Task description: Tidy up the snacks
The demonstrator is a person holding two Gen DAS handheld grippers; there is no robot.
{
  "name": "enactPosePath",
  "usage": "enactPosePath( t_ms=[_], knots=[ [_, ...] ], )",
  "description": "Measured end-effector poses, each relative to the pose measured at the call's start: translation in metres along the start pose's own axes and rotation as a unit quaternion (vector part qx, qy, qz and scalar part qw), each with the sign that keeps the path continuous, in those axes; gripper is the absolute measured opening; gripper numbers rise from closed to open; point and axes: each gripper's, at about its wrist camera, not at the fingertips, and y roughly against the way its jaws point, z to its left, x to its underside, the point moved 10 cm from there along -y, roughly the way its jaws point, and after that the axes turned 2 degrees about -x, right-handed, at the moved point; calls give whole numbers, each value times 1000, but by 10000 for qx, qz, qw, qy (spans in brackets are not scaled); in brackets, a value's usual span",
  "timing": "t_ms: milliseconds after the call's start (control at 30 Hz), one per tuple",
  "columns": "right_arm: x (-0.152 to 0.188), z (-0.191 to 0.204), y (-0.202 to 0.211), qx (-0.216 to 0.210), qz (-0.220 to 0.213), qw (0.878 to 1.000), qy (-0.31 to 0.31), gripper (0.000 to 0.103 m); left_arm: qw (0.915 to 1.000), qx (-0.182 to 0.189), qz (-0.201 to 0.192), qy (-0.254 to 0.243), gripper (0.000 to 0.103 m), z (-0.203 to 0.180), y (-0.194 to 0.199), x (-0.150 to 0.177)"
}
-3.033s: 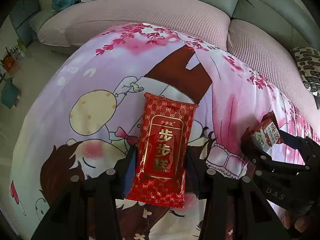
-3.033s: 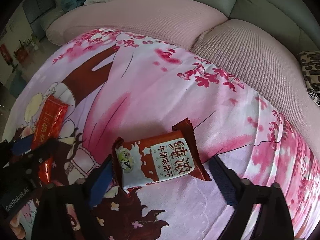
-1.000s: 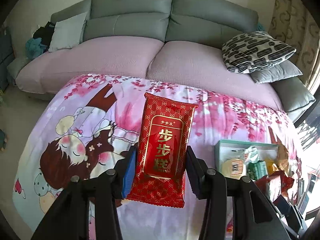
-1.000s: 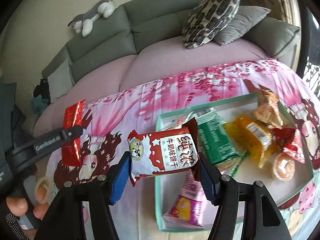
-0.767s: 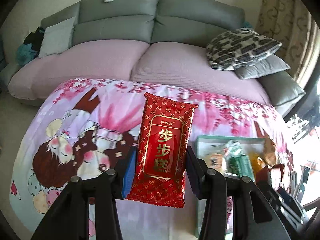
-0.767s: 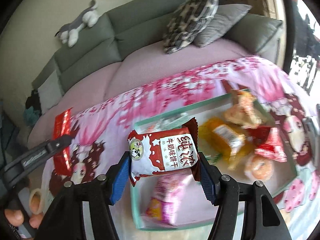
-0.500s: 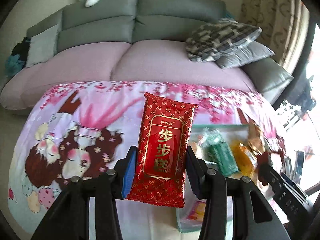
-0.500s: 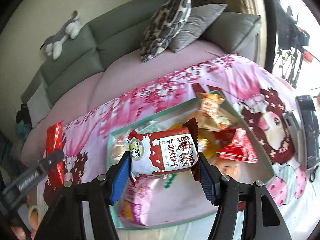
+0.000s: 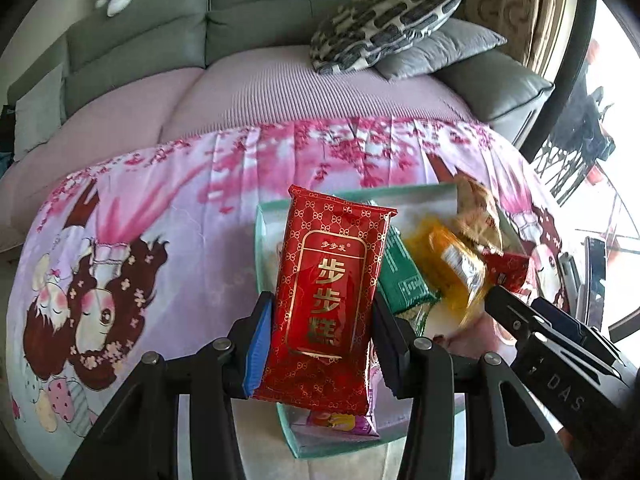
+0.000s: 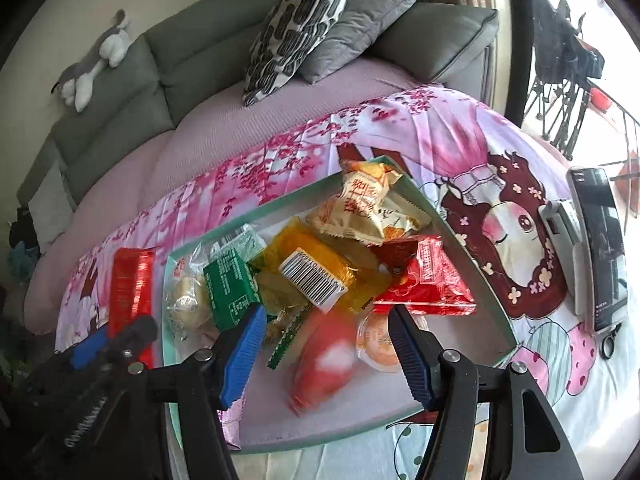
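Note:
My left gripper [image 9: 322, 320] is shut on a red packet with gold lettering [image 9: 328, 292], held upright over the left end of the teal-rimmed tray [image 9: 258, 248]. My right gripper [image 10: 326, 344] hangs open above the tray [image 10: 460, 240], and no pad touches anything. Below its jaws a blurred red-brown and white packet [image 10: 324, 364] lies or falls in the tray. In the tray are a green packet [image 10: 232, 284], an orange packet [image 10: 316, 276], a beige packet [image 10: 360, 204] and a red packet [image 10: 428, 280]. At the lower left of the right wrist view, the left gripper [image 10: 120, 332] shows with its red packet [image 10: 130, 284].
The tray lies on a pink cartoon-print cloth [image 9: 160, 220] spread over a sofa seat. A phone on a stand [image 10: 596, 248] is to the right of the tray. Patterned and grey cushions [image 10: 296, 28] and a plush toy [image 10: 92, 68] are at the sofa back.
Both grippers have swung over the tray. The milk-biscuit packet that the right gripper held is no longer between its pads; a blurred packet now shows below in the tray.

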Motion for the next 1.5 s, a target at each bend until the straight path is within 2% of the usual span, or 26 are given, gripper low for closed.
enactPosePath(
  t_ms=[167,333,400,667,733,767,833,900,1000,1067,1100,1267,1500],
  knots=[
    [4,3,-5,21,96,9999,71,67,9999,18,114,24,48,-1,-12,4],
    [8,0,-11,78,227,9997,38,67,9990,159,393,112,49,-2,-28,12],
    [8,-1,-12,84,244,9997,28,67,9987,227,435,153,53,-3,-30,13],
    [10,2,-13,31,297,9996,10,67,9991,214,277,246,58,5,-15,7],
    [11,6,-13,0,304,9995,72,67,9989,168,255,357,65,14,-10,8],
    [13,8,-13,-13,325,9994,101,67,9988,138,248,403,73,18,-9,9],
    [15,13,-13,-32,342,9992,180,68,9983,-74,164,549,77,35,-4,11],
    [16,21,-11,-63,314,9991,278,76,9973,-282,131,661,83,52,-2,15],
    [19,36,-6,-237,203,9985,441,86,9947,-528,156,863,85,78,-2,26],
    [24,47,-2,-341,92,9978,567,101,9926,-689,168,990,91,95,-1,36],
    [27,52,-1,-380,58,9974,613,103,9911,-790,147,1063,95,105,2,41],
    [49,75,5,-618,11,9947,822,103,9847,-1164,32,1296,95,140,15,62],
    [81,87,12,-451,67,9927,1115,103,9816,-1359,132,1334,95,163,31,91]
  ],
)
